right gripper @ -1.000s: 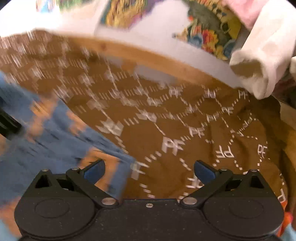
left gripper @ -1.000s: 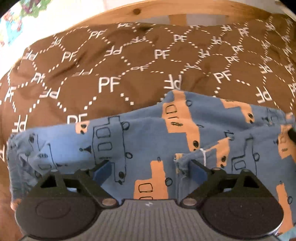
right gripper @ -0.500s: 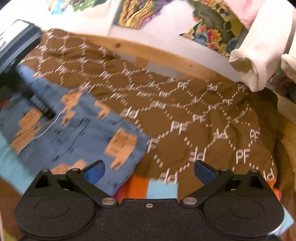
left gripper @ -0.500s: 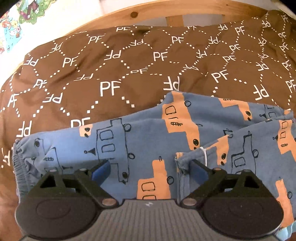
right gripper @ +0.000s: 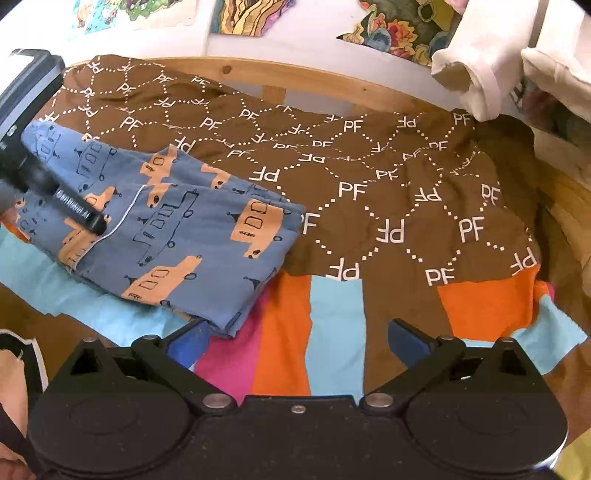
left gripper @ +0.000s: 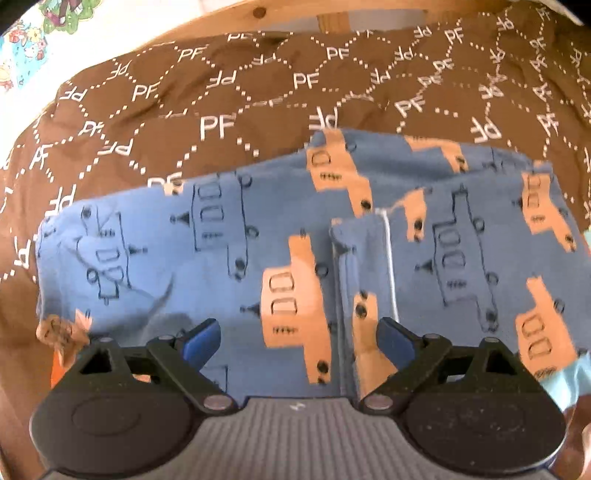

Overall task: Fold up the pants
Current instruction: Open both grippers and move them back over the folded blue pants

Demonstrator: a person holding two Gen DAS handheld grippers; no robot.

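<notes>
Blue pants [left gripper: 236,240] printed with orange trucks lie folded on a brown quilt [left gripper: 221,103]. In the right wrist view the same pants [right gripper: 177,236] sit at the left as a flat bundle. My left gripper [left gripper: 297,339] hovers just above the pants, open, with nothing between its blue pads. The left gripper's body [right gripper: 33,147] shows in the right wrist view, over the bundle's left end. My right gripper [right gripper: 295,343] is open and holds nothing, back from the pants near the bed's front, over striped fabric.
The brown quilt [right gripper: 388,184] covers a bed with a wooden frame [right gripper: 288,79]. A sheet with orange, pink and light blue patches [right gripper: 288,332] lies in front. White garments [right gripper: 491,62] hang at the upper right. Posters [right gripper: 391,26] cover the wall. A hand [right gripper: 11,376] shows at left.
My right gripper has pulled back and away from the pants, so the whole bundle now shows. My left gripper has moved closer to and lower over the pants.
</notes>
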